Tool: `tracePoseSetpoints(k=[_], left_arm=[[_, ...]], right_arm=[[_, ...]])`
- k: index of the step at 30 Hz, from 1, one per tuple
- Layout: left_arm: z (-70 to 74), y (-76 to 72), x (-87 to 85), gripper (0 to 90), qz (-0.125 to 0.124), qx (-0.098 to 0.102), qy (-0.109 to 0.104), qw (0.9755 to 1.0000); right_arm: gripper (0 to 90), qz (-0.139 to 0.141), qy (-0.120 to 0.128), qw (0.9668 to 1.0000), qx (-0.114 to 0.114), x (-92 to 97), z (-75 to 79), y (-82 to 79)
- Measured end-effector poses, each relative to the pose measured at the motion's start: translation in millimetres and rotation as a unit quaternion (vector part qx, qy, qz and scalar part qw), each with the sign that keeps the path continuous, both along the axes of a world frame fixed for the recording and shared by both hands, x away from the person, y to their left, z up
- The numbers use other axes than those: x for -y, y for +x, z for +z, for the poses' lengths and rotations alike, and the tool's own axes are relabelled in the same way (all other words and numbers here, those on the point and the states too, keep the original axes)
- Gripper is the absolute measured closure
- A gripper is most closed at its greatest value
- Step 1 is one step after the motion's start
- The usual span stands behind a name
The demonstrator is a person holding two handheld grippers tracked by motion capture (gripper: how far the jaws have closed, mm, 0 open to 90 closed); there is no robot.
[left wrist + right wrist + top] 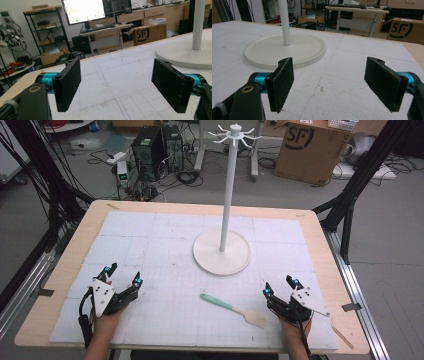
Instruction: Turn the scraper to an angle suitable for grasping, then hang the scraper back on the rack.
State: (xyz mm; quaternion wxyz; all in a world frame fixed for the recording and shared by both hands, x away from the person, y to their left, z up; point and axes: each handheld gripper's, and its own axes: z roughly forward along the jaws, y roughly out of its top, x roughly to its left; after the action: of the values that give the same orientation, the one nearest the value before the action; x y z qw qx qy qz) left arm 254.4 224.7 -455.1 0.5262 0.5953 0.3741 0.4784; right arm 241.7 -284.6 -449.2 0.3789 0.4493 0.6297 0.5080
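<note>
The spatula [234,309], mint-green handle with a pale wooden blade, lay flat on the white foam mat [165,245], on the person's side of the white rack stand [222,251] and apart from its round base. Its handle end pointed toward the left gripper, its blade toward the right gripper. The right gripper [281,287] sat just beside the blade, not touching it, jaws spread wide with nothing between them. The left gripper [125,275] rested well apart from the spatula, farther from the stand's base, jaws likewise spread and empty. Both gripper views showed bare mat between the black pads [282,82].
</note>
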Motion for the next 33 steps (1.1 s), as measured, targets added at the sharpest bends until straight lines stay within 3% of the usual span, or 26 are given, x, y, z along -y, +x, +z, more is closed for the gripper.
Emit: tracePoseSetpoints(k=[16,21,30,33], left_arm=[[0.4,1.1,-0.5,24.7,0.004,-0.006,-0.002,1.0],[0.5,1.5,-0.5,25.0,0.002,-0.007,-0.002,1.0],[-0.1,-0.8,1.5,24.0,0.0,0.003,0.01,0.9999],[0.1,-0.1,0.8,24.3,0.001,0.0,0.005,1.0]], right_arm=[[21.8,0.0,0.013,0.9999,0.003,3.2,0.0,-0.1],[21.5,-0.002,0.016,0.9999,-0.006,3.4,0.2,1.2],[18.6,0.02,0.022,0.9994,-0.017,5.3,0.5,3.0],[18.7,0.028,0.008,0.9994,-0.02,2.9,0.7,4.6]])
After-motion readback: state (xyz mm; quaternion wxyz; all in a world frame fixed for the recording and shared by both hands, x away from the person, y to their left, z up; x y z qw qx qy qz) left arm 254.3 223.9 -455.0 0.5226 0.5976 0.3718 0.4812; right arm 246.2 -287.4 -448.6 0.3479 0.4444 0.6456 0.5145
